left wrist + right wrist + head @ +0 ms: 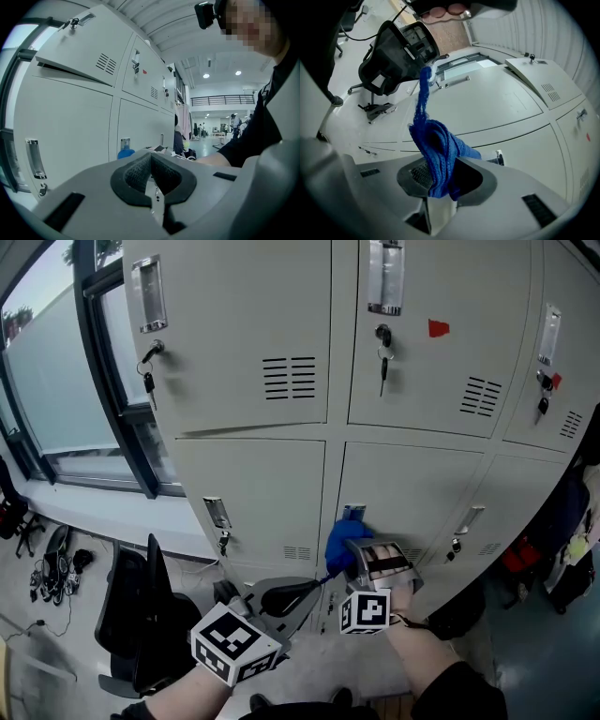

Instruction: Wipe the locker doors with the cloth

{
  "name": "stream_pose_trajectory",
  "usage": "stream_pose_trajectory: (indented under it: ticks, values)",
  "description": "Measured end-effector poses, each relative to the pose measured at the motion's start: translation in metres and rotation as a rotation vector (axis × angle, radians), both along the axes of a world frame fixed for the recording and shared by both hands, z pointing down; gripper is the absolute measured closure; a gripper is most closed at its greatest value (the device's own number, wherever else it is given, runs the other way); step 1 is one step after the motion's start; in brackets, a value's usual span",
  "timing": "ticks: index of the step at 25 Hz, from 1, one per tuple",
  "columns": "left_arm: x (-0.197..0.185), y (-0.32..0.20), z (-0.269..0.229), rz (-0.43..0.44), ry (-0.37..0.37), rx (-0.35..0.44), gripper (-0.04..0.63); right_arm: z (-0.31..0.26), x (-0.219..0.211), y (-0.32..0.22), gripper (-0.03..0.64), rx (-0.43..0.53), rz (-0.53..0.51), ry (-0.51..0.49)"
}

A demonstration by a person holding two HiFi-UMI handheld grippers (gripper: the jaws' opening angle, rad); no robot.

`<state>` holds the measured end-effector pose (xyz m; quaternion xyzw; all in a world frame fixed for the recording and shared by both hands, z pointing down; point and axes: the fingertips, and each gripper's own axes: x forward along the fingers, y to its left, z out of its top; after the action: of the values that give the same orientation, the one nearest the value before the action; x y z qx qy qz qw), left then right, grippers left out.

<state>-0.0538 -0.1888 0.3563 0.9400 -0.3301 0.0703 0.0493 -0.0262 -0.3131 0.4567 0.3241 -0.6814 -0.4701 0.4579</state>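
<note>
A blue cloth (339,542) is pressed against the lower middle locker door (412,488), just below its handle (353,513). My right gripper (349,549) is shut on the cloth. In the right gripper view the cloth (438,154) bunches between the jaws, with a strand trailing upward. My left gripper (302,594) hangs lower, apart from the lockers, with its jaws shut and nothing held. In the left gripper view the left gripper (151,180) points along the locker fronts, and the cloth (125,153) shows as a small blue patch.
Grey lockers (253,343) fill the wall, with keys (382,360) hanging in the upper locks and handles (217,513) on the lower doors. A black office chair (141,606) stands at the lower left under a window (56,371). Bags (562,559) sit at the right.
</note>
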Motion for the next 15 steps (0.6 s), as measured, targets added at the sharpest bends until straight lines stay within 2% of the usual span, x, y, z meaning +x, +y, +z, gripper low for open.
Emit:
stream_pose_trajectory:
  ticks: [6,15]
  values:
    - [-0.001,-0.003,0.007,-0.008,-0.005,-0.012,0.589,0.018,0.0,-0.001,0.515,-0.04,0.0,-0.014]
    - [-0.002,0.0,0.006,-0.005,0.008,-0.006,0.589,0.011,-0.003,0.014,0.515,-0.015,-0.006,-0.042]
